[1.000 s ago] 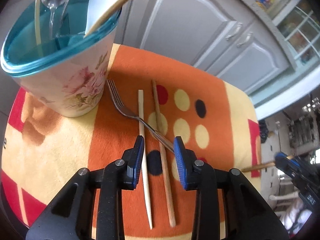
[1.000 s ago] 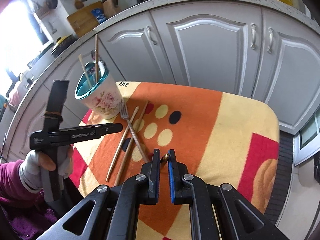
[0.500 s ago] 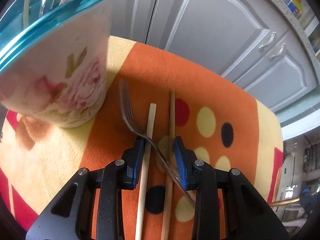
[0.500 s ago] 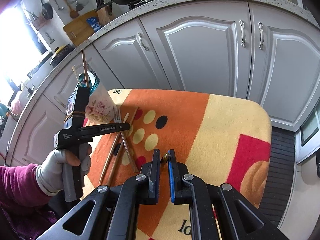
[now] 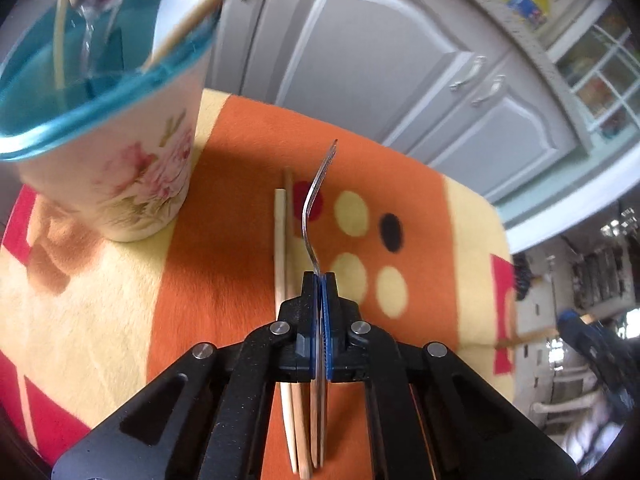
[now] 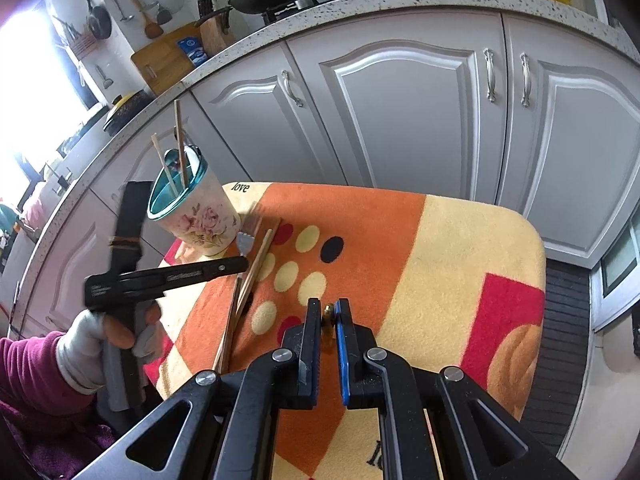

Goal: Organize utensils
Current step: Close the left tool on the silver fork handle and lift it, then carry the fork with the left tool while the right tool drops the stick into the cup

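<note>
Now my left gripper (image 5: 320, 276) pinches the fork (image 5: 314, 204) by its handle, tines raised just right of the cup (image 5: 116, 136). Two chopsticks (image 5: 282, 240) lie on the blanket (image 5: 224, 264) near the cup. My right gripper (image 6: 328, 312), well apart from the cup, clamps a thin wooden stick (image 6: 327, 314).

The fork (image 5: 310, 208) in my left gripper (image 5: 320, 280) is polished, shiny metal. The two chopsticks (image 5: 282, 248) below look like pale, matt wood. The cloth (image 5: 224, 240) under them is fuzzy fleece. The cup (image 5: 132, 168) has a glossy flowered wall and a shiny teal rim. My right gripper (image 6: 329, 312) pinches a wooden stick (image 6: 327, 312).
</note>
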Available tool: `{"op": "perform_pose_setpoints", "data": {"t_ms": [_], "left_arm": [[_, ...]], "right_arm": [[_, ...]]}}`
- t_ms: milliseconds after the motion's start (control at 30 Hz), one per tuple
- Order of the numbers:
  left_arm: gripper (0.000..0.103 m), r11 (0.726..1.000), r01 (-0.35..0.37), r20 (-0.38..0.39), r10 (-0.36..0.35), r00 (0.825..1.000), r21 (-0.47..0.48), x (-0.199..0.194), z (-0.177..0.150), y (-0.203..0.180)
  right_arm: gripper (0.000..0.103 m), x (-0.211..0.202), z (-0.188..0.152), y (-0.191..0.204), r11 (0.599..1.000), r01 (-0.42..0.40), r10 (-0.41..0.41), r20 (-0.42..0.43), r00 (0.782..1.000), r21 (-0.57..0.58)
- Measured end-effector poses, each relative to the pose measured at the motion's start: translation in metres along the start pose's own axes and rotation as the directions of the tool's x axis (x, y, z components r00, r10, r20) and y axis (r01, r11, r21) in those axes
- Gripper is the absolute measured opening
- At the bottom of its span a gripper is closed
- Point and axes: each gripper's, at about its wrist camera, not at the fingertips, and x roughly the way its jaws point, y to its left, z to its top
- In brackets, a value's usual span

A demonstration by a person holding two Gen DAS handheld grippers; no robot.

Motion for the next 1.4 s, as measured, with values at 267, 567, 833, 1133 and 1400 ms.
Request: {"op": "perform_pose_setpoints", "data": {"t_ms": [267, 567, 833, 1133, 1400], "left_arm": [[0.001, 0.995, 0.089, 0.052, -0.091, 0.994, 0.048, -0.051, -0.009, -0.007], [0.001, 0.989, 0.139, 0.123, -0.145, 0.982, 0.053, -0.100, -0.001, -0.001], [0.001, 0.988, 0.144, 0.239, -0.153, 0.959, 0.057, -0.167, 0.026, 0.018], [0.001, 0.999, 0.041, 0.414, -0.043, 0.909, 0.015, -0.221, 0.074, 0.061], [0.001, 0.999, -0.044, 0.458, 0.053, 0.887, -0.029, -0.210, 0.110, 0.091]], "right_arm": [[0.006, -0.004, 0.005, 0.019, 0.999, 0.010, -0.009, 0.005, 1.000, -0.034], [0.006, -0.010, 0.020, 0.048, 0.995, 0.008, -0.006, 0.014, 1.000, -0.101], [0.006, -0.015, 0.049, 0.088, 0.983, -0.021, 0.028, 0.037, 0.999, -0.184], [0.006, -0.013, 0.101, 0.156, 0.948, -0.083, 0.113, 0.081, 0.990, -0.308], [0.006, 0.008, 0.153, 0.215, 0.917, -0.114, 0.170, 0.115, 0.979, -0.383]]}}
